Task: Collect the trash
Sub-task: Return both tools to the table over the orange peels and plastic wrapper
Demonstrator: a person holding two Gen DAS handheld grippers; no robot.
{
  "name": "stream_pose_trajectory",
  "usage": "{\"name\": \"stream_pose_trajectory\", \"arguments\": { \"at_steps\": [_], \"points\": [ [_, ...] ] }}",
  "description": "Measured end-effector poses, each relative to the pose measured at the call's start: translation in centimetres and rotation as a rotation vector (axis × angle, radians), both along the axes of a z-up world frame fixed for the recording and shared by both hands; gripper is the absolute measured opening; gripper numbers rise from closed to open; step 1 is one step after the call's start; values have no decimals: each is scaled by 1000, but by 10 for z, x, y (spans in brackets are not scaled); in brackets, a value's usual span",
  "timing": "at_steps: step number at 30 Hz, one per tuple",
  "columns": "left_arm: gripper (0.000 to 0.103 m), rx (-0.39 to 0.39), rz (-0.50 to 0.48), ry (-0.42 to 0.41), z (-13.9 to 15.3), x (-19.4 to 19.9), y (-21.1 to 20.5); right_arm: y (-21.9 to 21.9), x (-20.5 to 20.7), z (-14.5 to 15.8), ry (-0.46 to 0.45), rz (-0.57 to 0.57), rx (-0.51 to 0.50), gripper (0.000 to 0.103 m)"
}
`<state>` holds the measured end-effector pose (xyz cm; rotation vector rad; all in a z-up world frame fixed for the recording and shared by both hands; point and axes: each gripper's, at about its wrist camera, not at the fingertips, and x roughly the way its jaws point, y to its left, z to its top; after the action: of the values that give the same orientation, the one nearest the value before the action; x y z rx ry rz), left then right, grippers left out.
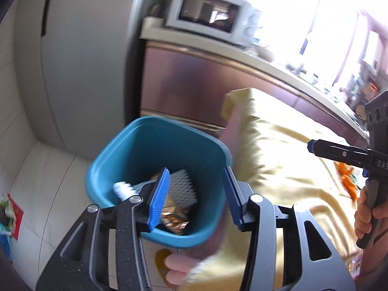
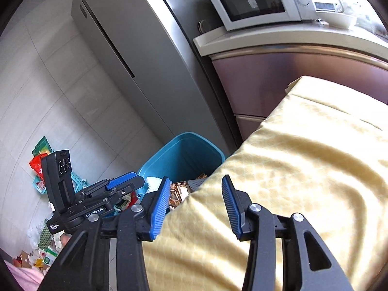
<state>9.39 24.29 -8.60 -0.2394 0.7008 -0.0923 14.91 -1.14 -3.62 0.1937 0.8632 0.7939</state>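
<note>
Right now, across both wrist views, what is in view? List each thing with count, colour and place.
bin: one, blue, on the floor beside the table
trash in bin: several pieces, white and brown, at its bottom
tablecloth: one, yellow, over the table
loose wrappers: several, red and green, on the floor at left
microwave: one, white, on the counter
fridge: one, grey, left of the counter
cabinet: one, pinkish-brown, under the counter
left tool: one, black with blue pads, open, above the bin
right tool: one, same colours, open, above the tablecloth edge
</note>
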Motion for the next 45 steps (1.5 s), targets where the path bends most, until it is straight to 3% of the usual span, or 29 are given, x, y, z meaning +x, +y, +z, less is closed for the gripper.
{"name": "stream_pose_trajectory", "arguments": {
  "at_steps": [12, 26, 35, 45],
  "points": [
    [51, -13, -317, -67, 27, -4, -118, -121, -43, 16, -70, -237, 33, 42],
    [51, -14, -652, -3, 15, -3, -281, -273, -89, -5, -43, -626, 14, 42],
    [51, -6, -744, 80, -2, 6, -345, -323, -108, -15, -44, -736, 10, 42],
    [48, 17, -725, 168, -17, 23, -372, -366, -102, -24, -30, -848, -13, 48]
  ]
}}
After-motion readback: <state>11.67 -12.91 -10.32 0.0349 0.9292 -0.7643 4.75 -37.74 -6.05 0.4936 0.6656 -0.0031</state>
